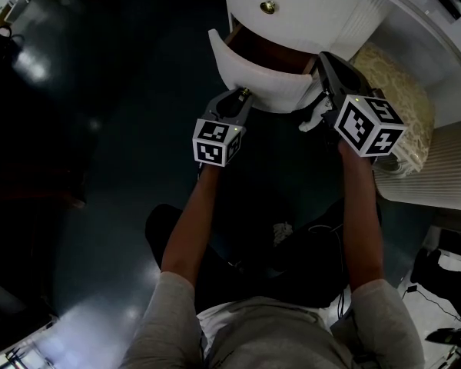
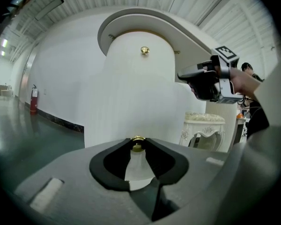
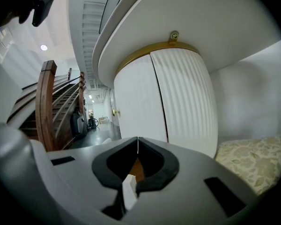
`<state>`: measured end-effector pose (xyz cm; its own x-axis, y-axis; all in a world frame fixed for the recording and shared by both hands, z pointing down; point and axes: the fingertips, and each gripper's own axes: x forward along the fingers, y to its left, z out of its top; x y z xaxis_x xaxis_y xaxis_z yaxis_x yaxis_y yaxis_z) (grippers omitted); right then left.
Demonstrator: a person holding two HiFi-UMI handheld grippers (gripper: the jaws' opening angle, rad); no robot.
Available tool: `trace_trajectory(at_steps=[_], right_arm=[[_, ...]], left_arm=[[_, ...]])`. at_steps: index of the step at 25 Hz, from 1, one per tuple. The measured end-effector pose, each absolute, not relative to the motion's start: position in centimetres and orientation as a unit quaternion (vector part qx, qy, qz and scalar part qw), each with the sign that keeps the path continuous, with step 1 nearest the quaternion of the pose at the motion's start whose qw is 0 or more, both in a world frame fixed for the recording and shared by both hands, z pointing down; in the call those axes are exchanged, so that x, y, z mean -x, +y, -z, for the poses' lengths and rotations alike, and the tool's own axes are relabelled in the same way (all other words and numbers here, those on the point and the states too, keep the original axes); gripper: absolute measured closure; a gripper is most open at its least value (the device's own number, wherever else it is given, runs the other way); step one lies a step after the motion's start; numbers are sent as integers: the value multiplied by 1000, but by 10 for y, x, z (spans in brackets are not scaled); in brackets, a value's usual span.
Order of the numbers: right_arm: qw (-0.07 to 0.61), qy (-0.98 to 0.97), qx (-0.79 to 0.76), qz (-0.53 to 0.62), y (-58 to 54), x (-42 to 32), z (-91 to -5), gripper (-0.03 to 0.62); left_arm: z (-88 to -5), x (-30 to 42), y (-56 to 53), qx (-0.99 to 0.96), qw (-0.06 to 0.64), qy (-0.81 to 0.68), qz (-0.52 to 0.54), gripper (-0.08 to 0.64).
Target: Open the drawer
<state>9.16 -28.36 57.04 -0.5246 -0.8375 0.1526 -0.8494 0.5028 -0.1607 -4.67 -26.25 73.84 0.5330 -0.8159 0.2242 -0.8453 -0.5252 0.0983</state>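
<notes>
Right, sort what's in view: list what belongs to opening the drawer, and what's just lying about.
Belongs to the job:
lower drawer, partly out
its brass knob
left gripper, shut on that knob

Lying about:
upper drawer's knob
patterned bedding
fire extinguisher
small white table

From where I stand, nothing reads as a word, a number or a brand. The only printed marks are black-and-white square patterns on the white marker cube (image 1: 216, 141) of the left gripper (image 1: 243, 93) and on the white marker cube (image 1: 369, 125) of the right gripper (image 1: 320, 58). They are blocky codes, not letters.
</notes>
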Motion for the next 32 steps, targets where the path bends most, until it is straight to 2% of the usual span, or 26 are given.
trace_trajectory(at_steps=[17, 22, 32], right_arm=[[11, -870, -483, -96, -280, -109, -555, 577], [-12, -872, -478, -103, -281, -104, -544, 577], [-9, -873, -474, -116, -302, -89, -551, 577]], left_arm=[[-736, 54, -243, -878, 129, -453, -78, 457], [-734, 54, -240, -883, 125, -446, -75, 457], [-735, 59, -236, -881, 110, -456, -58, 457]])
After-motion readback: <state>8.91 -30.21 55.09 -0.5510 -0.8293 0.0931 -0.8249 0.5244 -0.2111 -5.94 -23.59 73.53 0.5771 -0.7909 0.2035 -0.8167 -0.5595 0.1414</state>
